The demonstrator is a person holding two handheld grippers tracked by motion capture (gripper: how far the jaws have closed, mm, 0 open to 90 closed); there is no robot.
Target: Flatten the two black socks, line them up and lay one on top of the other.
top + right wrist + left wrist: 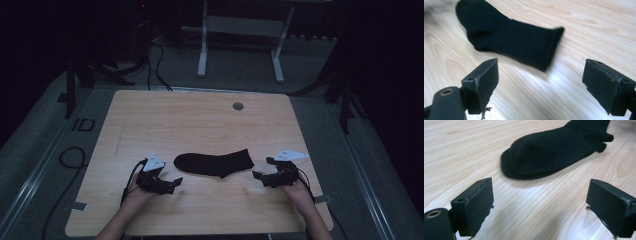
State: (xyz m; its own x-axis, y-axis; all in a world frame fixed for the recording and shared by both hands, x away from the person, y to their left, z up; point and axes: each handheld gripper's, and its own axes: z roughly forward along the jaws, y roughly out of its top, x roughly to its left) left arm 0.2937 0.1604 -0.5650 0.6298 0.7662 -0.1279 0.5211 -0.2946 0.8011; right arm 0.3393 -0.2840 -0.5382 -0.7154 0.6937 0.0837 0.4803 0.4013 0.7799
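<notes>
Broadly, the wooden table [150, 120] carries one black sock [214, 163], lying flat at its near middle between the two hands. The left gripper [173, 183] sits just off the toe end, the right gripper [264, 168] just off the cuff; both stand wide apart with nothing between the jaws. The sock looks doubled over, though dim light makes that uncertain. To pick it up cleanly, each gripper should come in low and pinch only the fabric edge.

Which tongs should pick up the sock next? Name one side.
Probably the right tongs: open, they sit close beside the black sock's cuff. The left tongs, also open, sit slightly further from the toe.
</notes>
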